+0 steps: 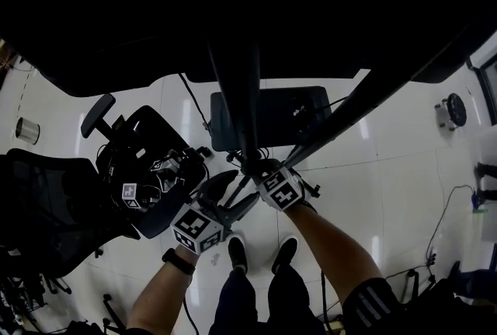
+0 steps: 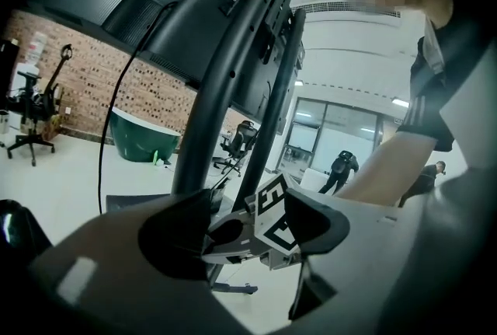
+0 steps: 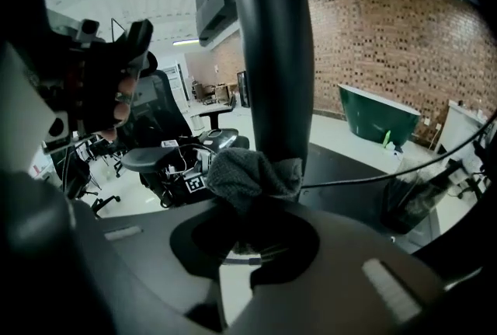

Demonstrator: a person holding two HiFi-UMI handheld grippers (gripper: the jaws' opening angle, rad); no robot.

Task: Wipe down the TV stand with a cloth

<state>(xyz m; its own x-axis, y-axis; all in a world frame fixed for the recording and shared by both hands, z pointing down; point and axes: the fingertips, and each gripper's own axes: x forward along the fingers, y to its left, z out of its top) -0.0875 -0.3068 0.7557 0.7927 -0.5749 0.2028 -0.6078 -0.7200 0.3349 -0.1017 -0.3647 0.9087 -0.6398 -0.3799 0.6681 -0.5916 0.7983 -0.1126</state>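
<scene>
Your right gripper point(image 3: 250, 218) is clamped on the grey cloth point(image 3: 250, 176), bunched against the upright of the TV stand point(image 3: 268, 54). Your left gripper point(image 2: 247, 231) stands open and empty nearby. The cloth looks soft, light and limp, so hold its gathered middle and press firmly against the rigid, smooth metal.

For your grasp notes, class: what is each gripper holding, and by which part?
The right gripper pinches the grey cloth by its bunched lower end; the rest sits against the stand's pole. The left gripper is open and holds nothing.
</scene>
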